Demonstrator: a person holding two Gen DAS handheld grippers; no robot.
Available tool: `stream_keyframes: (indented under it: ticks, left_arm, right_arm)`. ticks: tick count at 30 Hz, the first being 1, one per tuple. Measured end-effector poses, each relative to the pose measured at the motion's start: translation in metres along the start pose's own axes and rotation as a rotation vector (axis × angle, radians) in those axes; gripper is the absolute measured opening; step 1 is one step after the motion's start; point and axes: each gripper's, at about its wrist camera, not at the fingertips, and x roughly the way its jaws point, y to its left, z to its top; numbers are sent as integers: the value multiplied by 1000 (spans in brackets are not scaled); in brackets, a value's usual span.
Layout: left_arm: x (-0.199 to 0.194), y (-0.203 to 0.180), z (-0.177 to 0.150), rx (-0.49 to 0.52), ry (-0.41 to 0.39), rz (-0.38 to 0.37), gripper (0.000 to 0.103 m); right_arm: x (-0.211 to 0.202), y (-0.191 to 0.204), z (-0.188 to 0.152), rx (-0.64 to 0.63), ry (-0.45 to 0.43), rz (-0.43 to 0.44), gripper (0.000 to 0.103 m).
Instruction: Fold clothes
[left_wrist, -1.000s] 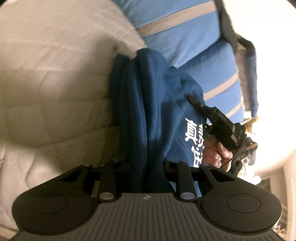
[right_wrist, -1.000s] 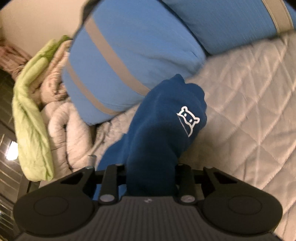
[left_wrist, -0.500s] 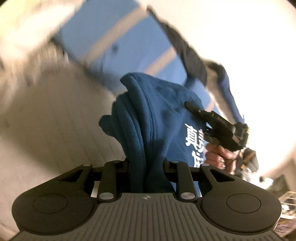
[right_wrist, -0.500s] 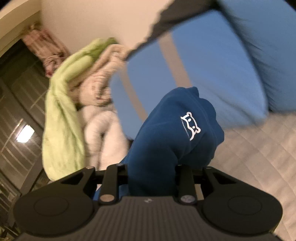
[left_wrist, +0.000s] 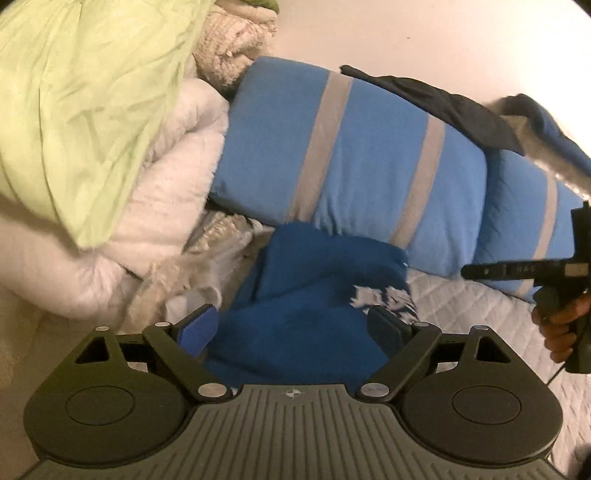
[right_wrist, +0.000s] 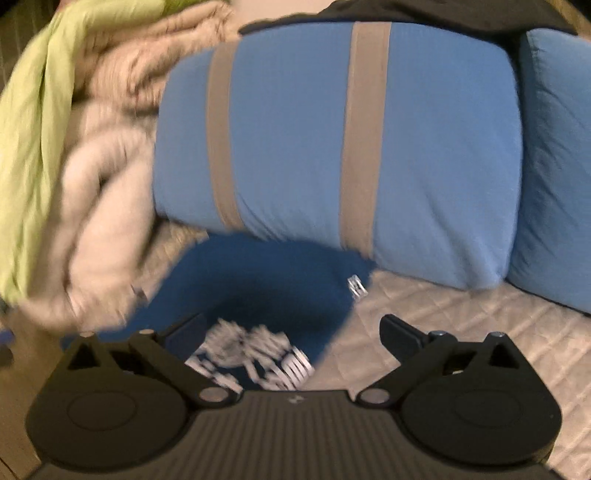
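Navy fleece sweatshirt with white printed lettering (left_wrist: 306, 295) lies in a loose heap on the pale quilted bedspread (left_wrist: 476, 314), straight ahead of both grippers and pushed up against the foot of the bright blue pillow with grey stripes (left_wrist: 351, 155). The left gripper (left_wrist: 295, 325) has its fingers spread wide apart; the heap sits between them, but neither finger pad presses on the cloth as far as I can make out. The right gripper (right_wrist: 291, 332) is spread just as wide and holds nothing: its left finger hangs over the lettered part of the sweatshirt, its right finger over bare bedspread.

From the left wrist view, the right gripper's black body shows far off to the right, with a person's hand (left_wrist: 561, 328) wrapped round its handle, well apart from the garment.

Beyond the left gripper's left finger rises a pile of bedding: a pale green sheet (left_wrist: 81, 92) draped over a fluffy cream blanket (left_wrist: 159, 206). A second blue striped pillow (left_wrist: 528, 221) sits further right, touching the first, and a dark garment (left_wrist: 450, 107) is slung across the tops of them against the plain wall.

The right wrist view is blurred, so the lettering cannot be read there.
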Motion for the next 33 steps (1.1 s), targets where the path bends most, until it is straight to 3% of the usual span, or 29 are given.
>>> stream_keyframes:
  ticks: [4,12,22,33]
  left_arm:
    - [-12,-10,-12,4,-4,-11,89]
    - [-37,-47,-27,111,-2,-37,89]
    - [-56,-62,-16,157,11,-48,89]
    - [-85,-62,21,213,6,-36,89]
  right_arm:
    - [-22,8,-32,-109,-20,-76,102]
    - [-72,15,-81,-271,-50,-162,102]
    - [-149,-26,-115,-277,-63,-183,102]
    - [-258,-111,-137,-195,-61,-261,102]
